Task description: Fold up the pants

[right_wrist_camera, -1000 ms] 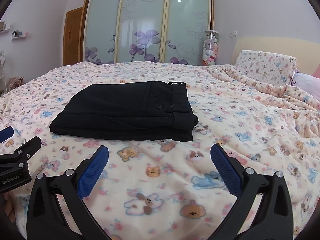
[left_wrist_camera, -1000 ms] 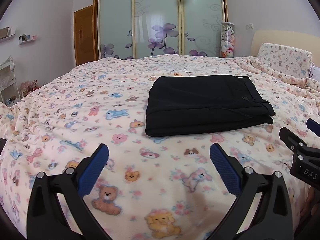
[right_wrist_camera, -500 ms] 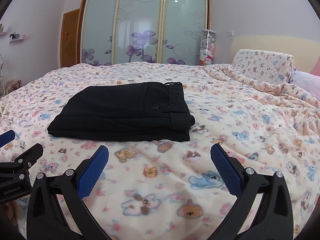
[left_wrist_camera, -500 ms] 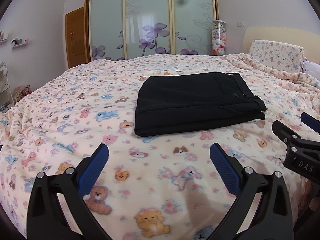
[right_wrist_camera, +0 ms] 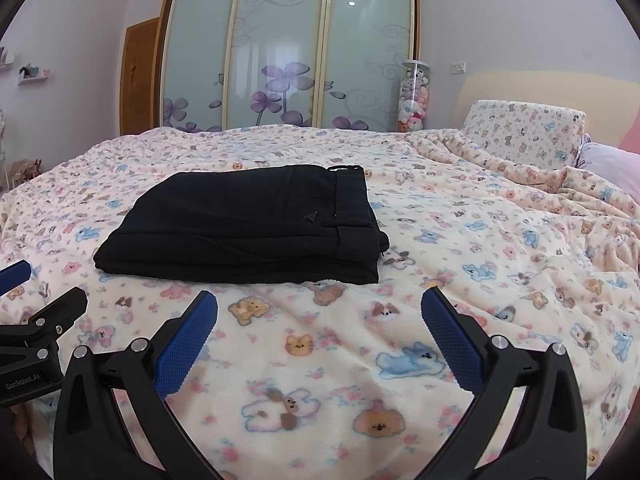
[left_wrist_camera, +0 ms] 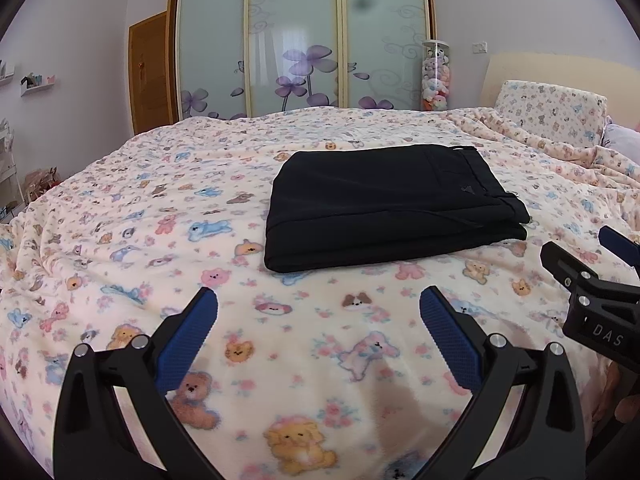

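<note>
Pants [right_wrist_camera: 248, 228]: lying folded on bed [right_wrist_camera: 460, 240].
Right gripper [right_wrist_camera: 319, 332]: hovering near them, jaws standing wide, gripping nothing.

pants [left_wrist_camera: 384, 204] on bed [left_wrist_camera: 120, 208] | pillow [left_wrist_camera: 552, 112] right-behind | wardrobe [left_wrist_camera: 300, 40] behind bed

Pants [left_wrist_camera: 384, 204]: plain black throughout, no pattern seen. Bed cover [left_wrist_camera: 120, 208]: cream-pink ground, printed with small cartoon bears, dogs and cats in pink, blue, brown and orange, with tiny pink flowers. Pillow [right_wrist_camera: 524, 132]: the same print is seen. Left gripper [left_wrist_camera: 318, 320] and right gripper [right_wrist_camera: 320, 320]: black frames, with blue textured pads [left_wrist_camera: 188, 340] on the jaws. Wardrobe doors [left_wrist_camera: 296, 40]: frosted pale green-grey, marked with purple flowers and pale swirls, framed in light wood. Walls [right_wrist_camera: 500, 12]: pale lilac.
</note>
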`<state>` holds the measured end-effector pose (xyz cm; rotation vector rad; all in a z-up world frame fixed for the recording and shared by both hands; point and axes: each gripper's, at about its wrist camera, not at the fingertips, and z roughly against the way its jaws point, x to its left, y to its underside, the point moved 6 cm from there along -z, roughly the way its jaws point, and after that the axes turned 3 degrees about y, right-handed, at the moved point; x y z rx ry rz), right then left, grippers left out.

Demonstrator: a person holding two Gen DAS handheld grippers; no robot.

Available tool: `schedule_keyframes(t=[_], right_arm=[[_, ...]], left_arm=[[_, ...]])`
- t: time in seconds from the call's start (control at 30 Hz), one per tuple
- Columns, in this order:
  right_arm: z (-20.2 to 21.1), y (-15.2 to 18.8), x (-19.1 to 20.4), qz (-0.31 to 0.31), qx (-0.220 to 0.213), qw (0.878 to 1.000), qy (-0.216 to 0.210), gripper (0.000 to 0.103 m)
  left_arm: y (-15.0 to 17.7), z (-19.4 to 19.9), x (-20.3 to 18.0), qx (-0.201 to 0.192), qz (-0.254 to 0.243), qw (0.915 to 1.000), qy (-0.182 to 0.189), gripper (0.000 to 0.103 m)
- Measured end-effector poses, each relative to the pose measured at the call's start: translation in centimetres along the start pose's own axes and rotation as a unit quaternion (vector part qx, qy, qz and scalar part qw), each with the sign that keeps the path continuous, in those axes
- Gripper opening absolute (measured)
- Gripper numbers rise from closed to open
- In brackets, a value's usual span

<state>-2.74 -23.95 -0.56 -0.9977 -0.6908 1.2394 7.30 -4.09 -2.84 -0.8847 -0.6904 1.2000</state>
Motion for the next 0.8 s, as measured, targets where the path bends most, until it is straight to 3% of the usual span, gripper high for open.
schedule_keyframes(t=[0.8], right_arm=[[0.05,0.0,0.06,0.0,0.0,1.0,0.0,0.102]], left_arm=[[-0.03,-0.05,0.19,-0.001,0.001,1.0,-0.005,0.101]])
